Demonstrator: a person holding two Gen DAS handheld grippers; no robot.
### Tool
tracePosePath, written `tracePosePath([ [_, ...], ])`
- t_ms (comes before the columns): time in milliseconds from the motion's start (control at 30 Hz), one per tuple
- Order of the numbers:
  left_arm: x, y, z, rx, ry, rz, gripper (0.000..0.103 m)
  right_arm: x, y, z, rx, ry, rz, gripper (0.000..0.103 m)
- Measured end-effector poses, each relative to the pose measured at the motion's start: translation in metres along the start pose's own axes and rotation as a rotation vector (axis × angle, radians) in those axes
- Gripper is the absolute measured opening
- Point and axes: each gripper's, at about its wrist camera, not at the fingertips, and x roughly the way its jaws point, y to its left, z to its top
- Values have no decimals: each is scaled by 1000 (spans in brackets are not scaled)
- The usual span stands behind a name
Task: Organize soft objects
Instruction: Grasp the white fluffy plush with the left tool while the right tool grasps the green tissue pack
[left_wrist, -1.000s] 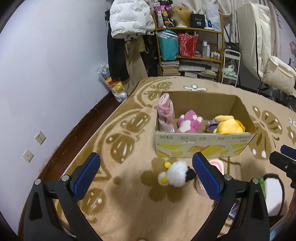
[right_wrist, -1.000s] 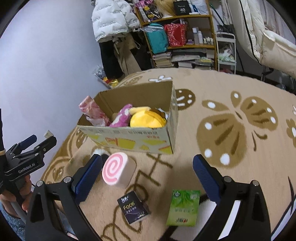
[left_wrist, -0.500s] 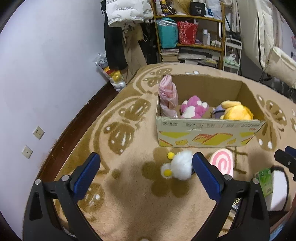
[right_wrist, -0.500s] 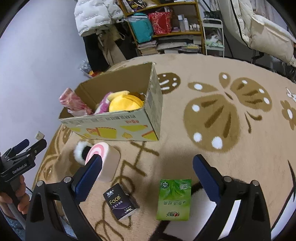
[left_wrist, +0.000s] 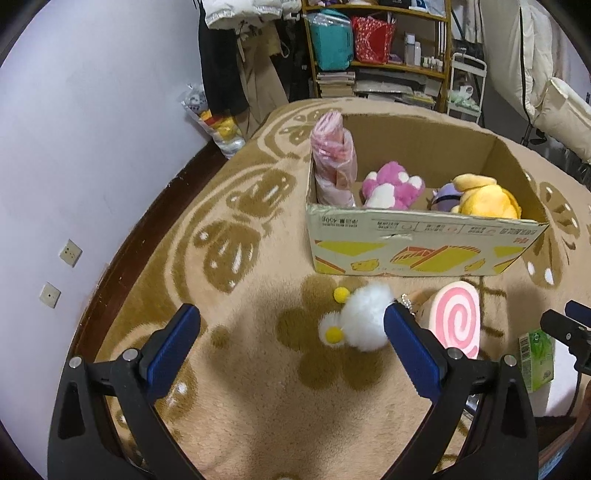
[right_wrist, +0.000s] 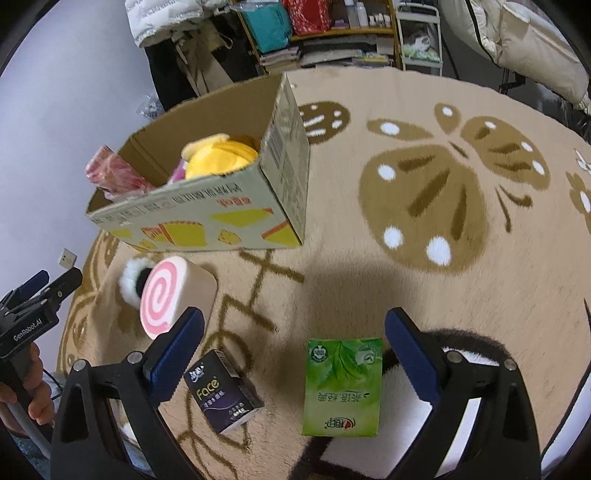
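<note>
Grippers: left gripper (left_wrist: 291, 338) and right gripper (right_wrist: 293, 341) both wide open, empty. Risk (judged): left's right finger (left_wrist: 412, 349) nudges the puff (left_wrist: 364, 319), lower centre, aside.

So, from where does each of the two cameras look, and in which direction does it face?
Left wrist: sits on the left tongs, looks forward and down at the white fluffy toy before the cardboard box; its own open blue fingers show.
Right wrist: sits on the right tongs, looks down at the green tissue pack and dark Face pack; its open fingers show, and the left tongs at the left edge.
Both share the box, the pink swirl cushion and the green pack.
</note>
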Motion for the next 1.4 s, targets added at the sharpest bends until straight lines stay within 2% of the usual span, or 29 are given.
tracePosePath([
  [400, 34, -11, 7, 21, 78, -35, 99, 22, -20, -5, 80, 112, -43, 102],
  [467, 40, -14, 8, 26, 93, -43, 99, 26, -20, -6, 82, 131, -50, 95],
  [600, 55, -21, 8, 44, 126, -42, 99, 37, -22, -10, 83, 186, -63, 92],
  [633, 59, -22, 8, 49, 134, -42, 99, 41, -23, -12, 84, 209, -75, 86],
  [667, 63, -23, 8, 54, 144, -41, 99, 43, -24, -14, 87, 226, -79, 72],
  [733, 68, -26, 7, 64, 160, -29, 99, 47, -25, -16, 91, 247, -83, 58],
  [833, 73, -30, 7, 74, 164, -24, 99, 47, -25, -15, 93, 238, -75, 58],
  [1400, 79, -39, 16, 70, 176, -120, 99, 60, -15, 10, 82, 220, -48, 58],
])
